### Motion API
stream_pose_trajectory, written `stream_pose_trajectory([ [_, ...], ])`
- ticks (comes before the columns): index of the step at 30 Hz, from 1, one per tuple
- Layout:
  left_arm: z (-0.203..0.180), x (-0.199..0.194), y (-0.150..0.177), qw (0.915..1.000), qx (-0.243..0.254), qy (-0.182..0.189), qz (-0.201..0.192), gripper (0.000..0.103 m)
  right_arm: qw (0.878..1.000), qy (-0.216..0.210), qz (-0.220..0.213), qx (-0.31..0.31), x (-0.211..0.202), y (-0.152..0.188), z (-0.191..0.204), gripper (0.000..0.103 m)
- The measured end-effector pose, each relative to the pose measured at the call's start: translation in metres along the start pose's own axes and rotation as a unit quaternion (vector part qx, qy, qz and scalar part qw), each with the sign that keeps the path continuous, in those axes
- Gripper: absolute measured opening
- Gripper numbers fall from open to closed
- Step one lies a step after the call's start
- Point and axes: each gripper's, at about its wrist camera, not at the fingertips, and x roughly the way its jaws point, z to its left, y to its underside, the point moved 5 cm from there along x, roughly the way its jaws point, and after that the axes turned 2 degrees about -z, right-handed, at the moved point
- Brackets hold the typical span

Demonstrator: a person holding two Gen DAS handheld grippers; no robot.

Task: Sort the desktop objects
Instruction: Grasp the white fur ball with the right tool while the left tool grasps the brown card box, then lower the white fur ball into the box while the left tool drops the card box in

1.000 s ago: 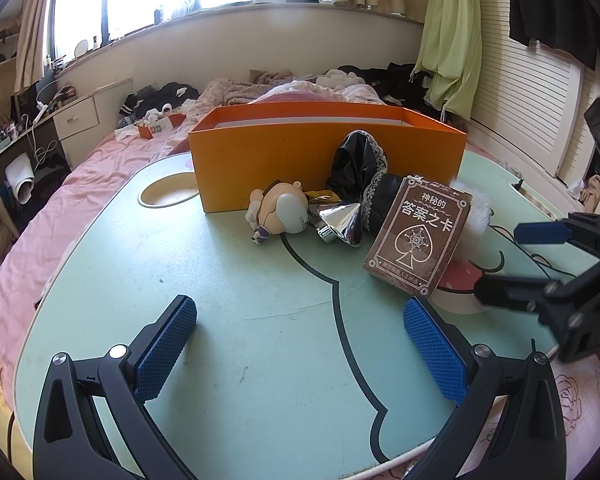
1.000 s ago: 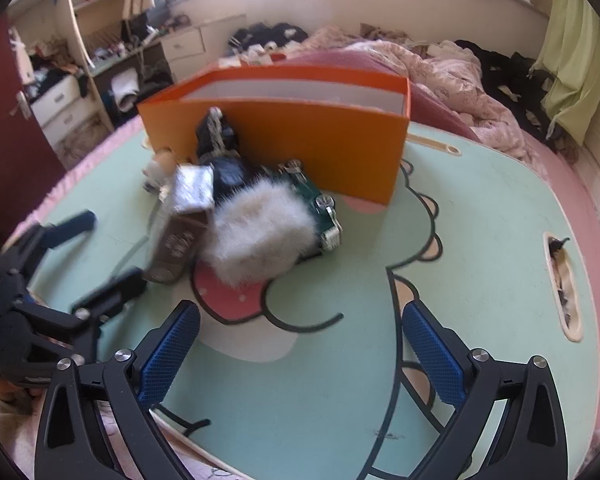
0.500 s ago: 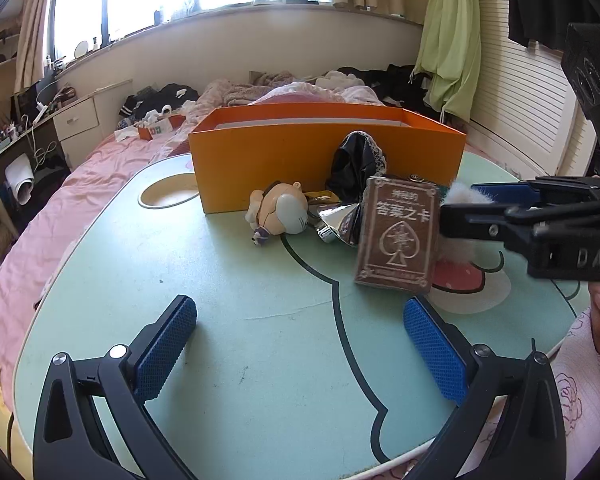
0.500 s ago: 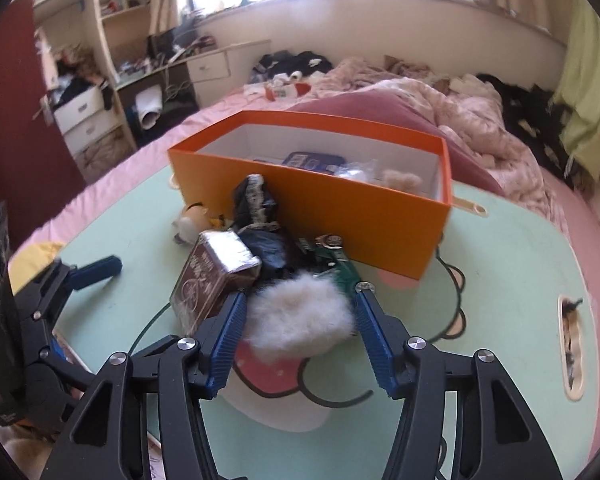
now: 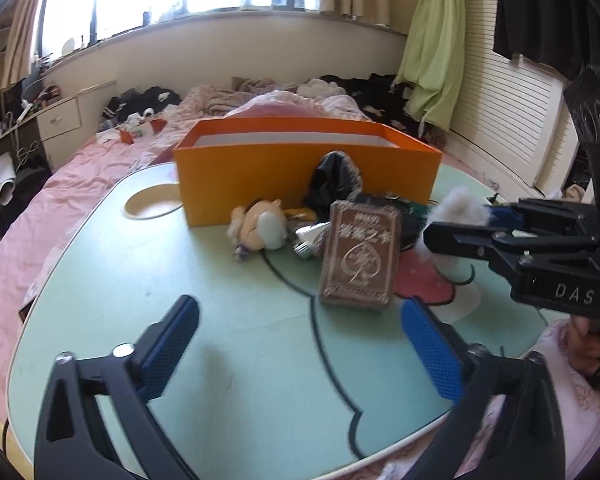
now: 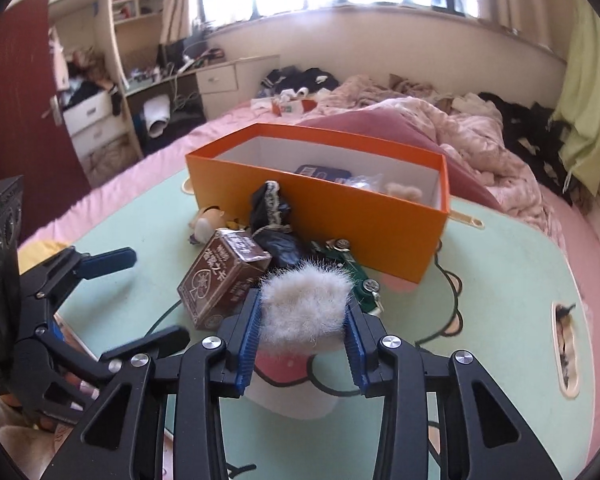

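One fluffy white pom-pom [image 6: 306,307], soft and long-haired, is clamped between the ribbed blue pads [image 6: 250,334] of the right gripper [image 6: 303,338], in front of the orange box [image 6: 342,216]. The box is rigid, rectangular and open-topped with a white interior. Between pom-pom and box lie a glossy brown card pack [image 6: 220,280], crumpled black lace-trimmed fabric [image 6: 269,206] and a green toy car [image 6: 354,276]. The left gripper [image 5: 300,348] hovers with jaws wide and nothing held, nearer than the card pack, above the mint table [image 5: 240,360].
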Motion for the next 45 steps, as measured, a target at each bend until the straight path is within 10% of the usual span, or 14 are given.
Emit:
stream_pose_trajectory([
  [8,-0.021,0.025,-0.018,0.9975,0.021,0.045,0.05,0.076,1.0,-0.004,-0.002,0.022,-0.003,0.001,-0.005,0.037],
  [10,-0.02,0.031,-0.015,0.9966,0.011,0.05,0.065,0.042,1.0,-0.005,-0.003,0.025,-0.004,0.001,-0.006,0.037],
  [11,-0.019,0.029,-0.015,0.9968,0.008,0.052,0.06,0.042,1.0,-0.005,-0.005,0.027,-0.005,0.001,-0.006,0.037],
  [22,0.006,-0.011,-0.063,0.9965,-0.046,0.069,-0.009,0.042,0.998,-0.025,-0.043,0.046,-0.018,-0.033,-0.02,0.037],
  [31,0.015,0.036,-0.136,0.9977,-0.056,0.036,-0.013,0.043,0.995,-0.013,-0.068,0.07,0.016,-0.098,-0.047,0.038],
  [35,0.031,0.065,-0.127,0.9942,-0.099,-0.006,0.041,0.065,0.997,0.007,-0.032,0.074,0.038,-0.102,-0.056,0.049],
  [45,0.034,-0.004,-0.064,0.9951,-0.094,0.021,-0.022,0.082,0.998,-0.006,-0.038,0.05,-0.003,-0.059,-0.035,0.076],
])
